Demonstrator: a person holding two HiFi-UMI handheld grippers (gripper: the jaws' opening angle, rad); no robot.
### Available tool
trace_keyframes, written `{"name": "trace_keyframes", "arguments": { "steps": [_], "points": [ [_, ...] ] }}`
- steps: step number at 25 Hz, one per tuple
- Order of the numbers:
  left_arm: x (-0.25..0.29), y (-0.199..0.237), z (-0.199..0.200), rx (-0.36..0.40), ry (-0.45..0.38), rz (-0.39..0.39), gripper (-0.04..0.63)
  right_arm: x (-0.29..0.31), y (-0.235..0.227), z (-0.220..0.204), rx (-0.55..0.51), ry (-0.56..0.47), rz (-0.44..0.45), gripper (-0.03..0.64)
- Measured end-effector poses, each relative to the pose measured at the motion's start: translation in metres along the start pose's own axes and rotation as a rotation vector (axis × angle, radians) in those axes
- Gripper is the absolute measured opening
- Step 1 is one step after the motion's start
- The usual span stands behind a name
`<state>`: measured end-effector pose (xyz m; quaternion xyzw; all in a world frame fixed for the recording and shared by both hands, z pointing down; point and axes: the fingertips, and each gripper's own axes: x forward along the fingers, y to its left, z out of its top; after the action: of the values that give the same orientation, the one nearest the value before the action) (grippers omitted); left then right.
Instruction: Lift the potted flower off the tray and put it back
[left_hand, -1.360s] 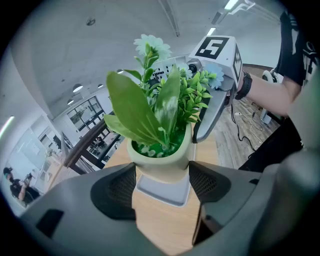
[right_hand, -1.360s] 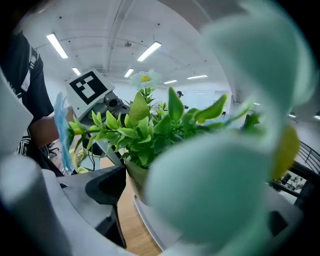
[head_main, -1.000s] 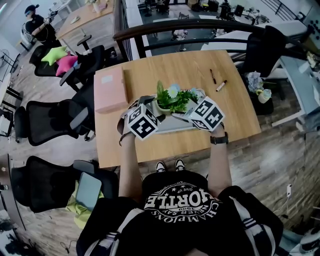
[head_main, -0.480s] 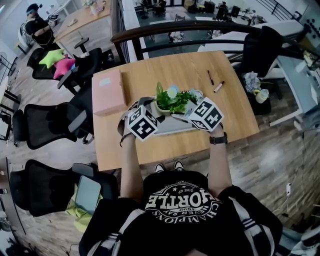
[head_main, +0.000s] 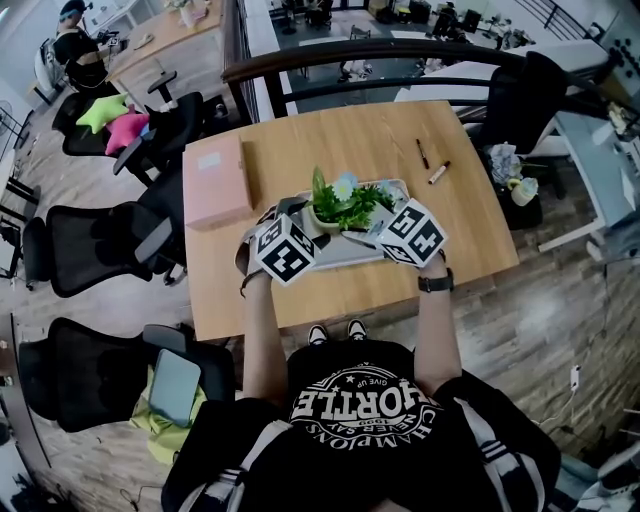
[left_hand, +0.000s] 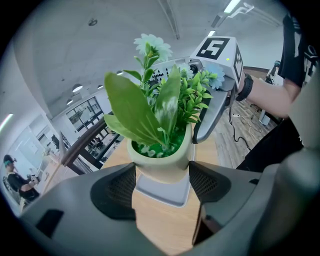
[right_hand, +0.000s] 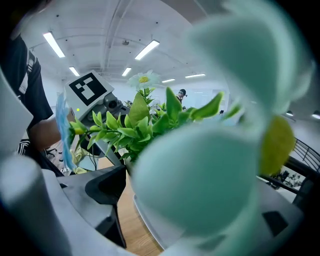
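Observation:
The potted flower, a pale green pot with green leaves and light blue blooms, stands over the grey tray in the middle of the wooden table. My left gripper reaches it from the left. In the left gripper view its two pads press the sides of the pot, with the tray's rim just below. My right gripper comes from the right, one finger against the pot. In the right gripper view a blurred bloom hides one jaw. Whether the pot rests on the tray cannot be told.
A pink box lies at the table's left. A dark pen and a marker lie at the back right. Black office chairs stand to the left, a dark railing behind the table.

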<state>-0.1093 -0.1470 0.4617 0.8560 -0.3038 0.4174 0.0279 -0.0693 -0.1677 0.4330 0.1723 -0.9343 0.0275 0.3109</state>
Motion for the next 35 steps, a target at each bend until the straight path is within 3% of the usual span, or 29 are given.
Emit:
{"name": "trace_keyframes", "arguments": {
  "steps": [17, 35],
  "points": [
    [0.016, -0.004, 0.007, 0.02, 0.005, -0.027, 0.347, -0.005, -0.01, -0.016, 0.031, 0.008, -0.018, 0.413],
    [0.06, -0.03, 0.051, 0.093, 0.001, -0.097, 0.347, -0.047, -0.041, -0.058, 0.111, 0.011, -0.117, 0.413]
  ]
}}
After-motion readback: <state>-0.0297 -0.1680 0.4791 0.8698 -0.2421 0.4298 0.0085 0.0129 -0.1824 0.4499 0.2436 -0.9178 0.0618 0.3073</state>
